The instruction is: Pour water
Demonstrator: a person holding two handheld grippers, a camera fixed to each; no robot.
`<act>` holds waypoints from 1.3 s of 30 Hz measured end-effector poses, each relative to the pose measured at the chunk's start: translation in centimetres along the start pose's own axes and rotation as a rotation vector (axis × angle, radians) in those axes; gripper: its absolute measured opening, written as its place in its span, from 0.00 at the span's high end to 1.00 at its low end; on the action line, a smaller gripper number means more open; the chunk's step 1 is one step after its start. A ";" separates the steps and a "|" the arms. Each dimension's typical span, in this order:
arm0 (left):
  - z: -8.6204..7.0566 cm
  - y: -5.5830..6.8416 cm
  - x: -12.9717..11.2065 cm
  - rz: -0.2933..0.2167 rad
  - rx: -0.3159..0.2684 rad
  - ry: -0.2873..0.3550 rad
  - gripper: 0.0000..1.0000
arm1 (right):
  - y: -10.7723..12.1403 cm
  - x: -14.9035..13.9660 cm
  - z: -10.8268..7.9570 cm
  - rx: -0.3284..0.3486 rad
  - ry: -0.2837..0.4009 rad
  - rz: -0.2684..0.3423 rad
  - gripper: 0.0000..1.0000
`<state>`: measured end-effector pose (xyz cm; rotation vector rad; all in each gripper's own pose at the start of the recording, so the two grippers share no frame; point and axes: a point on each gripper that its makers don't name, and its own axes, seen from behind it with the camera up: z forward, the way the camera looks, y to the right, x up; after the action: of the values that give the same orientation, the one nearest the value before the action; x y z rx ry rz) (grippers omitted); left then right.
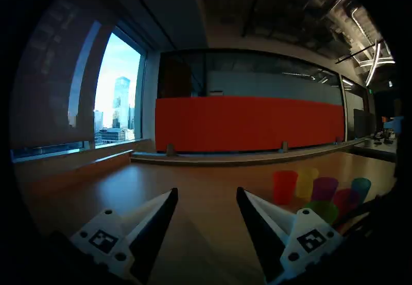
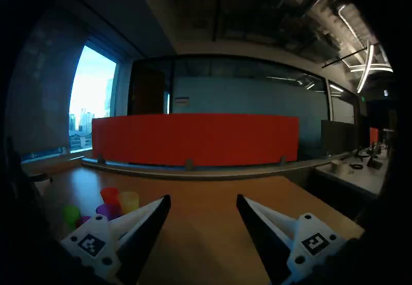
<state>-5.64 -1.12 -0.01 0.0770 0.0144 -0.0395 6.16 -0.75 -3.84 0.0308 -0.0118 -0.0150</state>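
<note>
Coloured cups (image 1: 306, 182) stood clustered on the wooden table (image 1: 195, 182), off to the right in the left gripper view and low to the left in the right gripper view. The left claw (image 1: 207, 192) and right claw (image 2: 203, 198) both gaped wide, empty. A red partition (image 1: 247, 123) rose beyond.

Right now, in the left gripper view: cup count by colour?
red cup: 1
yellow cup: 1
purple cup: 1
teal cup: 1
green cup: 1
pink cup: 1
Total: 6
</note>
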 end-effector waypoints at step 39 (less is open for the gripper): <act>0.1 0.1 -0.1 0.004 -0.004 -0.003 0.16 | 0.3 0.2 -0.2 0.028 0.082 -0.006 0.01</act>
<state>-5.72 -1.01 0.06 0.0728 0.0116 -0.0356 6.32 -0.47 -4.01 0.0596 0.0697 -0.0200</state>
